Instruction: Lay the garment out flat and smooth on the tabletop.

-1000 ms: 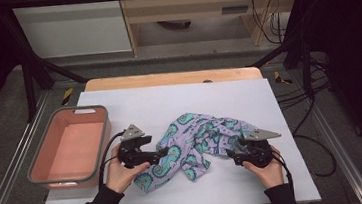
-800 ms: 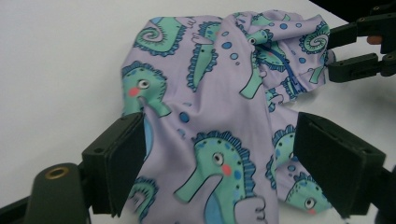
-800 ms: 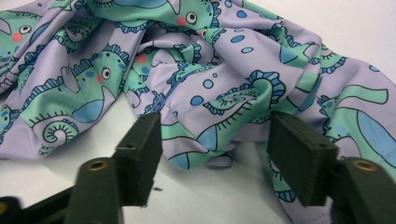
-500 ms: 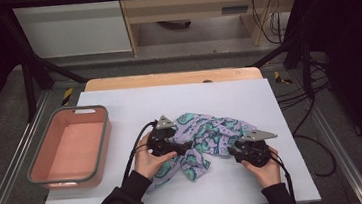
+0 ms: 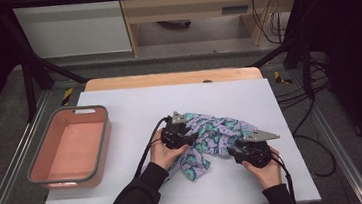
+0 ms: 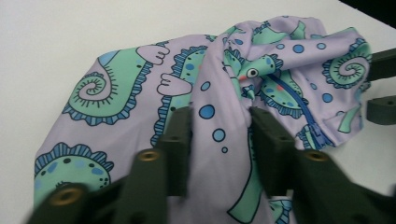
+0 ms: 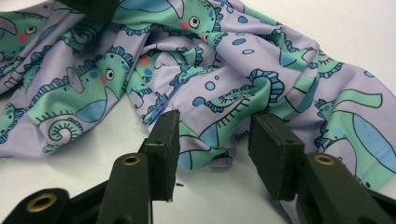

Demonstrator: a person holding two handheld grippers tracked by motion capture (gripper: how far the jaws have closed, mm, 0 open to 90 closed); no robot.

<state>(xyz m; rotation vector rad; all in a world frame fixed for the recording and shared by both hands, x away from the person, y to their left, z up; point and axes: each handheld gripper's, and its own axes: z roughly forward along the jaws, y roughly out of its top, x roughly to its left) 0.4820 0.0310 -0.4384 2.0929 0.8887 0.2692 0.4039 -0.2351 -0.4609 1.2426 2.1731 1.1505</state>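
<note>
A lilac cloth (image 5: 217, 131) printed with green seahorses lies crumpled on the white tabletop (image 5: 134, 104). My left gripper (image 5: 191, 135) sits on the cloth's left part. In the left gripper view its jaws have just been closing, and my left gripper (image 6: 219, 135) now pinches a raised fold of the cloth (image 6: 140, 88) between both pads. My right gripper (image 5: 232, 150) rests at the cloth's near right edge. In the right gripper view its jaws have just been opening: my right gripper (image 7: 212, 140) stands apart over the hem of the cloth (image 7: 233, 56), pads not pressing it.
A pink tray with a grey rim (image 5: 103, 139) stands on the table's left side. Bare white table surrounds the cloth. A wooden strip (image 5: 166, 78) runs along the far edge, and cables (image 5: 299, 95) hang off to the right.
My left hand has moved right, from the cloth's left edge onto its middle, pushing the cloth into a tighter bunch. The right hand has stayed where it was.
</note>
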